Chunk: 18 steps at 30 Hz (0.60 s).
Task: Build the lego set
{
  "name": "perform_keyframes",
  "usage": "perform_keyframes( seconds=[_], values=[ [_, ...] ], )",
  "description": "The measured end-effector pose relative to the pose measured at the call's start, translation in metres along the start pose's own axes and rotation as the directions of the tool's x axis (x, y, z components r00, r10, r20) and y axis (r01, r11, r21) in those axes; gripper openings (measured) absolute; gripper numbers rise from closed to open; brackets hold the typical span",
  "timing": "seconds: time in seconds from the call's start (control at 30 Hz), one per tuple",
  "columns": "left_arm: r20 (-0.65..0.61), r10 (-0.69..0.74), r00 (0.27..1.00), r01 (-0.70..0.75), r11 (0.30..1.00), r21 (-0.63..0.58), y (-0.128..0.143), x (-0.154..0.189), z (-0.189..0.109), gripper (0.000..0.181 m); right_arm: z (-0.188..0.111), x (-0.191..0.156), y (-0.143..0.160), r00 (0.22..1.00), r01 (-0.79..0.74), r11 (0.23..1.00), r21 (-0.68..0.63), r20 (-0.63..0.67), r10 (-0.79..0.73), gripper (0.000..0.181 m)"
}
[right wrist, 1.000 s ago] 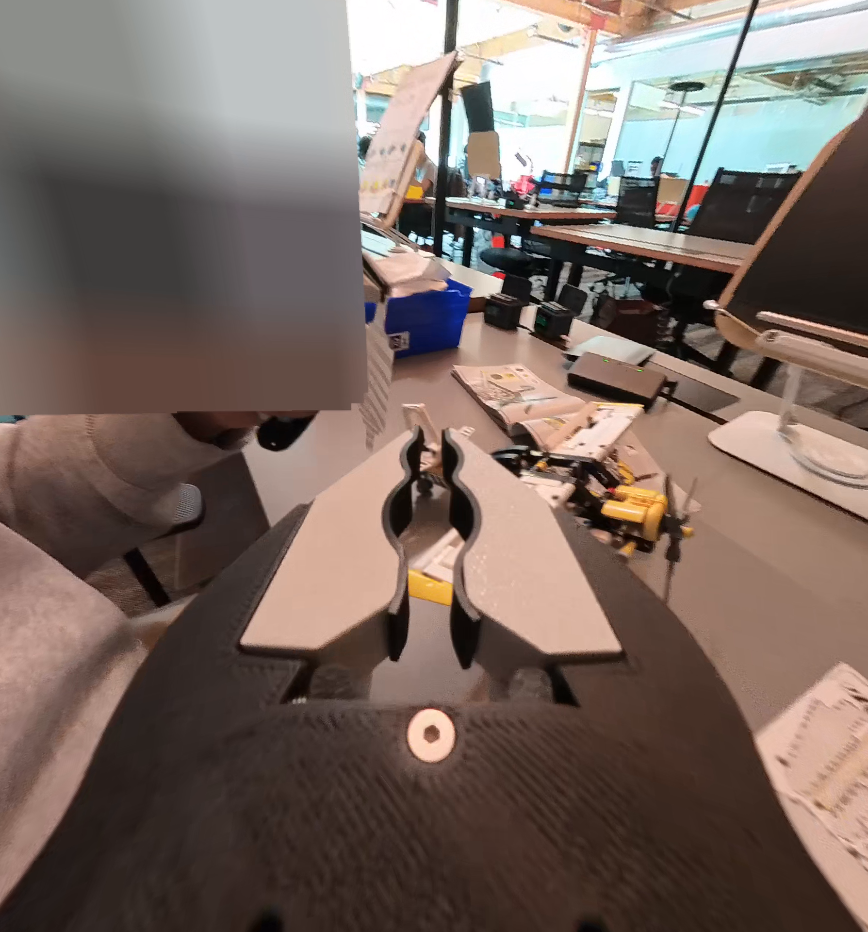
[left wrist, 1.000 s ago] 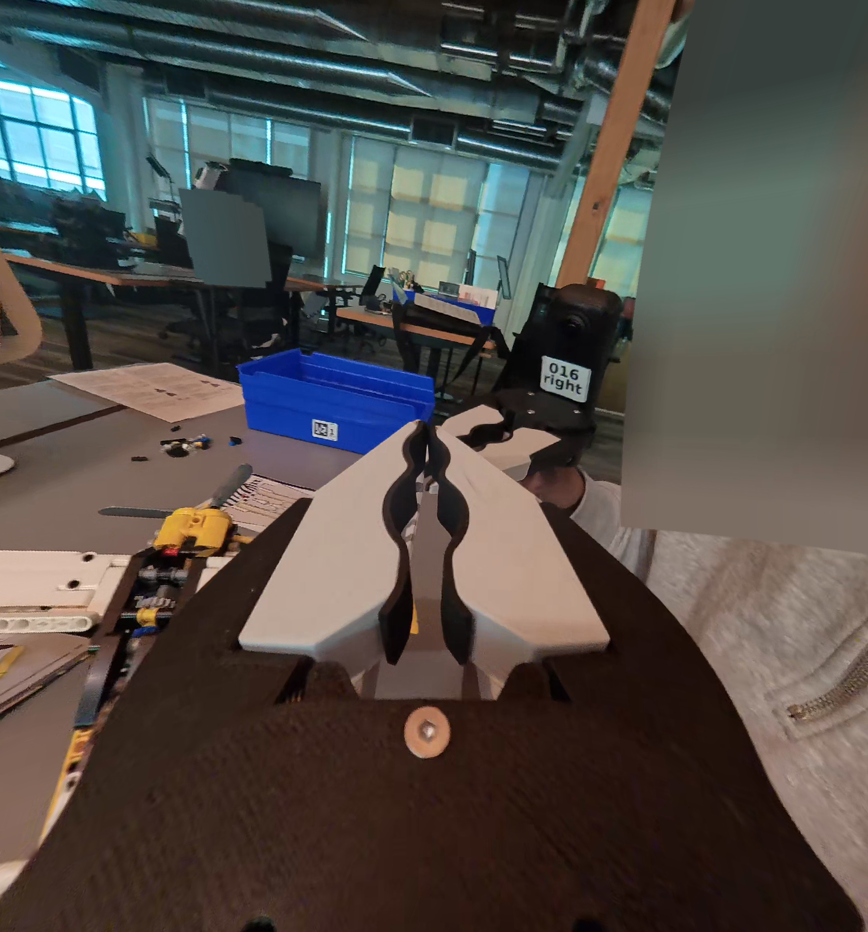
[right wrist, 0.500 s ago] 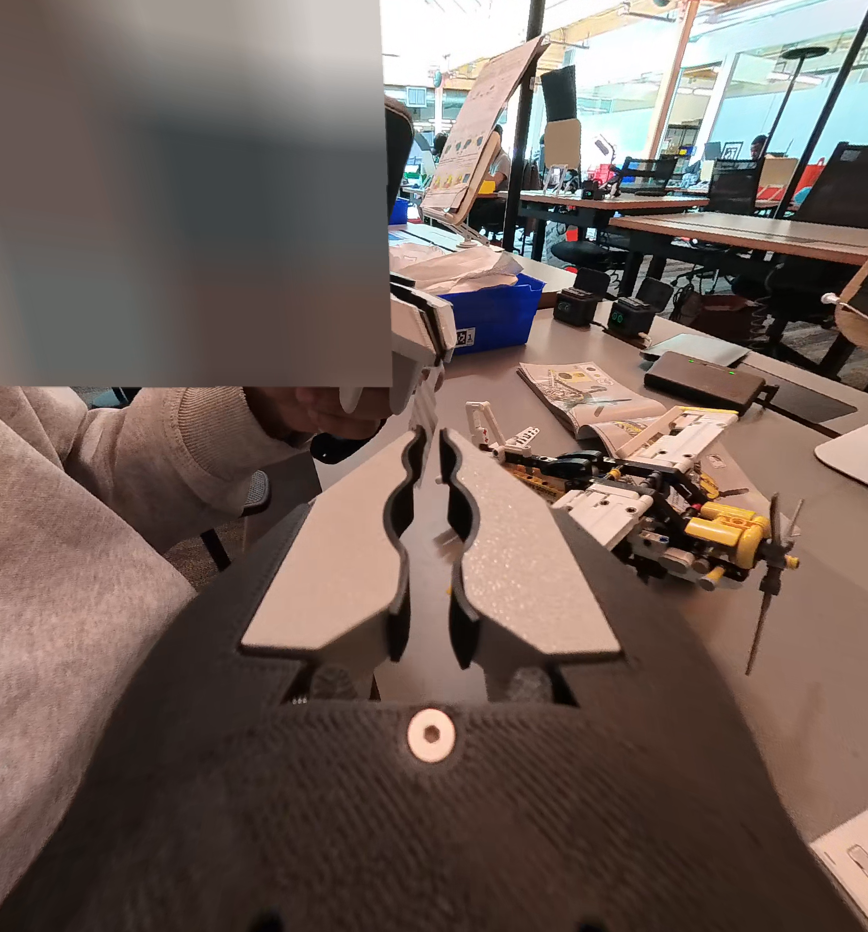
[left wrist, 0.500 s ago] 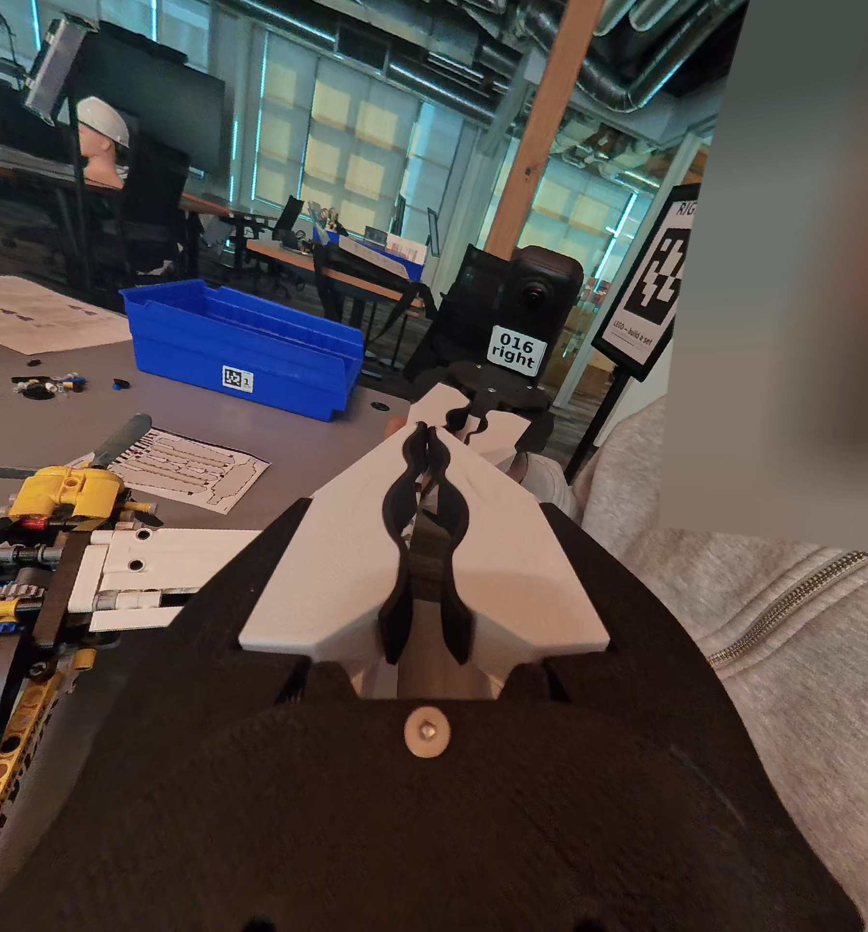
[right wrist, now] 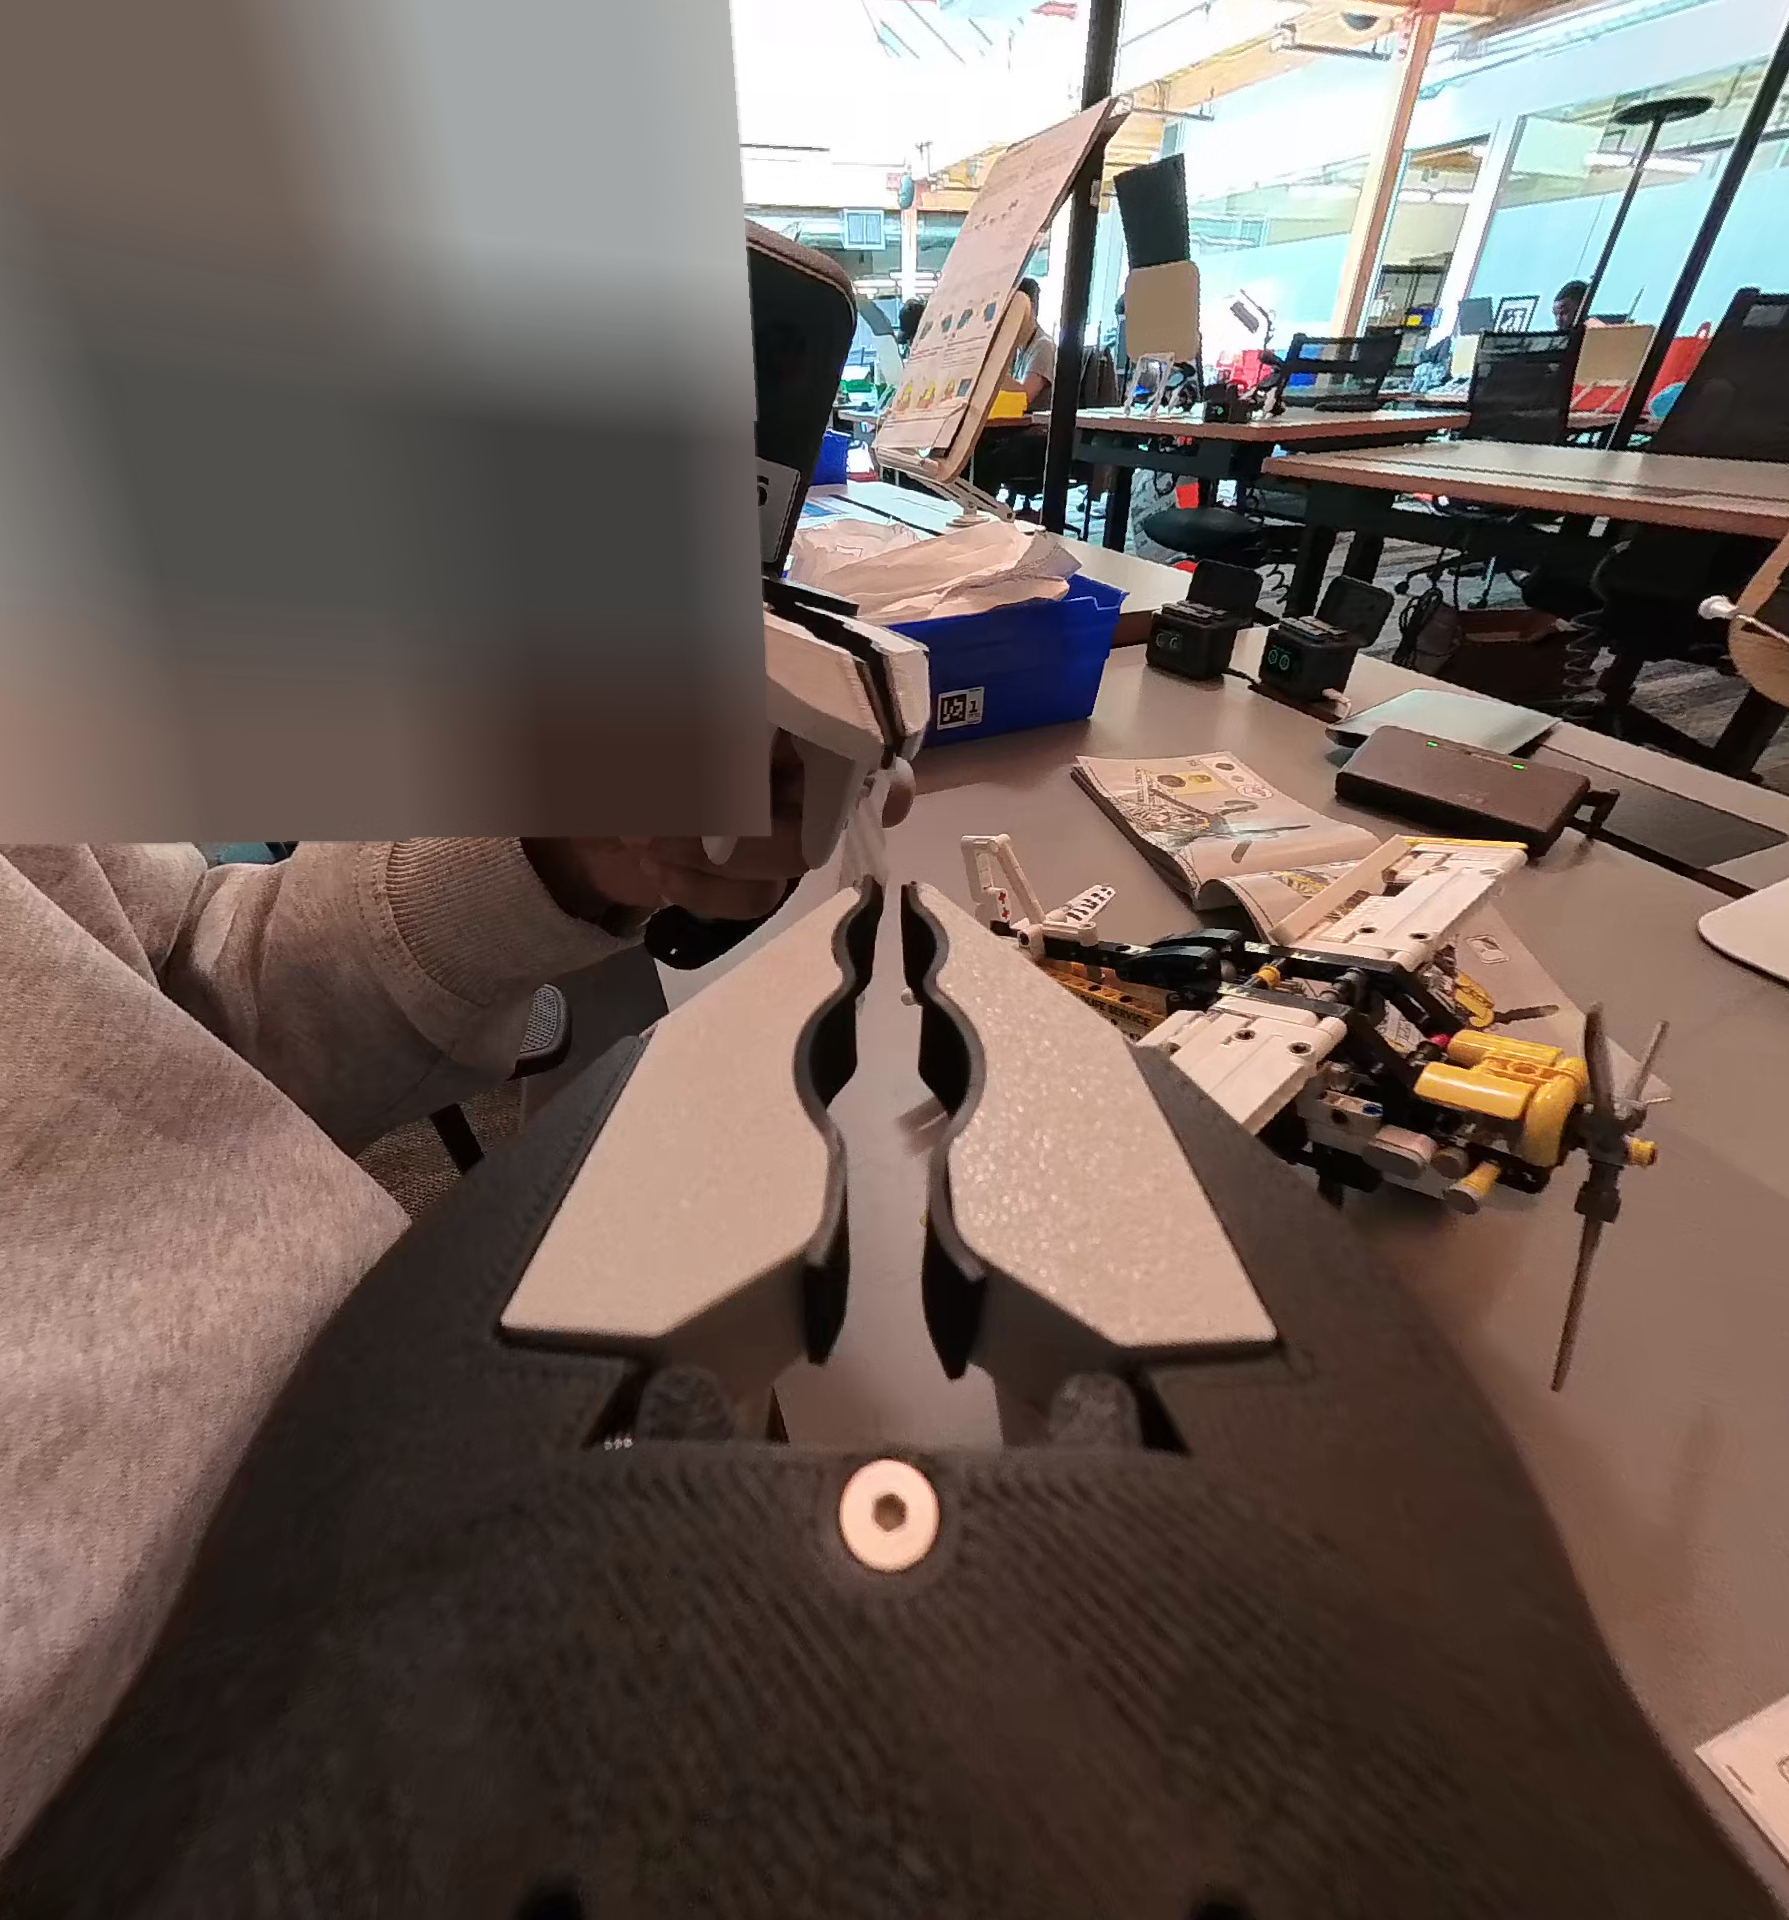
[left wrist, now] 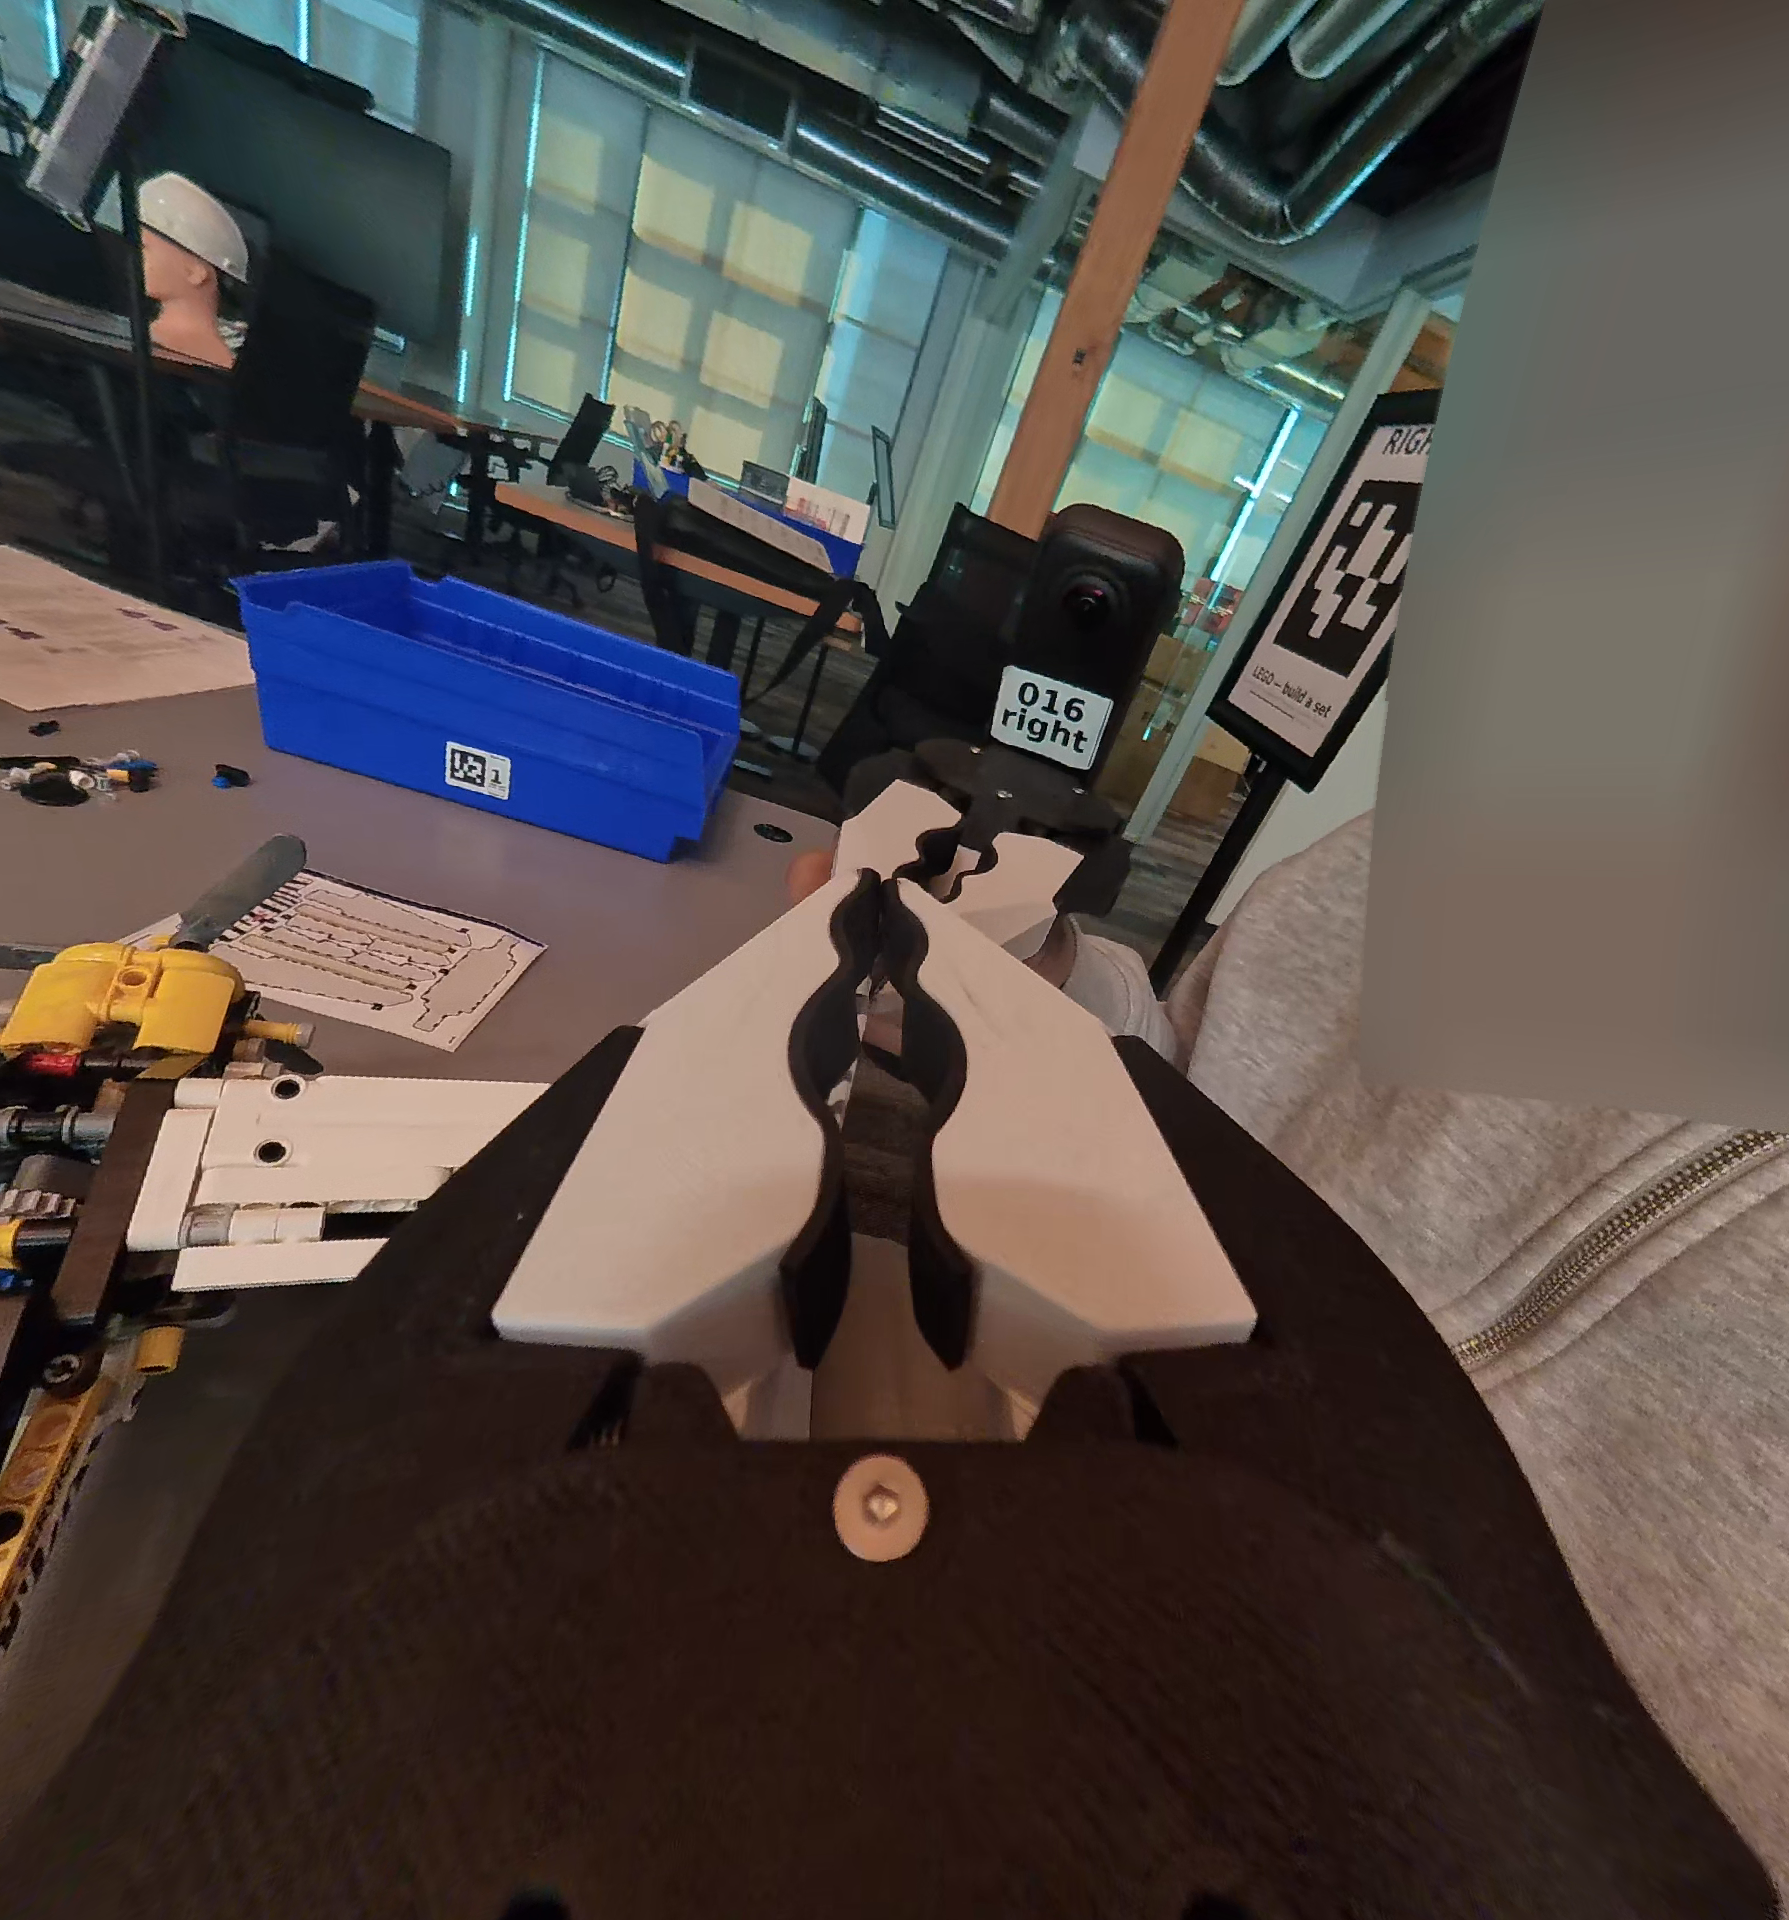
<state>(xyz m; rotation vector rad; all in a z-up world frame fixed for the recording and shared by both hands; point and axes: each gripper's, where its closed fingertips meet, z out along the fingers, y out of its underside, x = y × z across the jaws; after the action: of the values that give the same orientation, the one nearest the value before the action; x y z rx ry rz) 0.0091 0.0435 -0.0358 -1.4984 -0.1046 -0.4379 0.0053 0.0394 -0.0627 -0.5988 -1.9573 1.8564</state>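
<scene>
The partly built plane model [right wrist: 1337, 1039], white, black and yellow with a grey propeller [right wrist: 1596, 1143], lies on the grey table [right wrist: 1700, 1403]; it also shows in the left wrist view [left wrist: 142, 1143]. My left gripper [left wrist: 879, 896] is shut, and in the right wrist view it [right wrist: 885, 717] pinches a small white ribbed strip [right wrist: 862, 844] that hangs down. My right gripper [right wrist: 888, 904] is almost shut, with a thin slit between the tips, just below that strip. I cannot tell if it touches the strip. From the left view it [left wrist: 947, 868] faces my left gripper tip to tip.
A blue bin [left wrist: 495, 696] stands behind the model; another bin [right wrist: 1015, 644] holds crumpled paper. A sticker sheet [left wrist: 381, 956], loose small parts [left wrist: 69, 774], a booklet [right wrist: 1212, 821] and a black device [right wrist: 1461, 790] lie on the table. The person's grey sleeve [right wrist: 246, 987] fills the left. The grippers are tip to tip, or close to it.
Both grippers swung up off the table and came tip to tip near the person's chest. The right jaws narrowed. The left gripper stayed shut on the strip.
</scene>
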Motion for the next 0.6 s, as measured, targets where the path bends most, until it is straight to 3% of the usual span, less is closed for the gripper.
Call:
perform_keyframes(
  seconds=[0.4,0.6],
  values=[
    [-0.007,-0.007,1.000,0.007,1.000,0.001,0.000,0.000,-0.001,0.000,0.000,0.000,0.000,1.000,-0.009,1.000,0.006,0.013,0.009,0.001],
    [0.002,-0.012,1.000,0.012,1.000,0.020,-0.004,-0.004,-0.006,0.000,-0.003,0.017,0.007,0.999,-0.030,1.000,-0.007,-0.041,0.030,0.015]
  ],
)
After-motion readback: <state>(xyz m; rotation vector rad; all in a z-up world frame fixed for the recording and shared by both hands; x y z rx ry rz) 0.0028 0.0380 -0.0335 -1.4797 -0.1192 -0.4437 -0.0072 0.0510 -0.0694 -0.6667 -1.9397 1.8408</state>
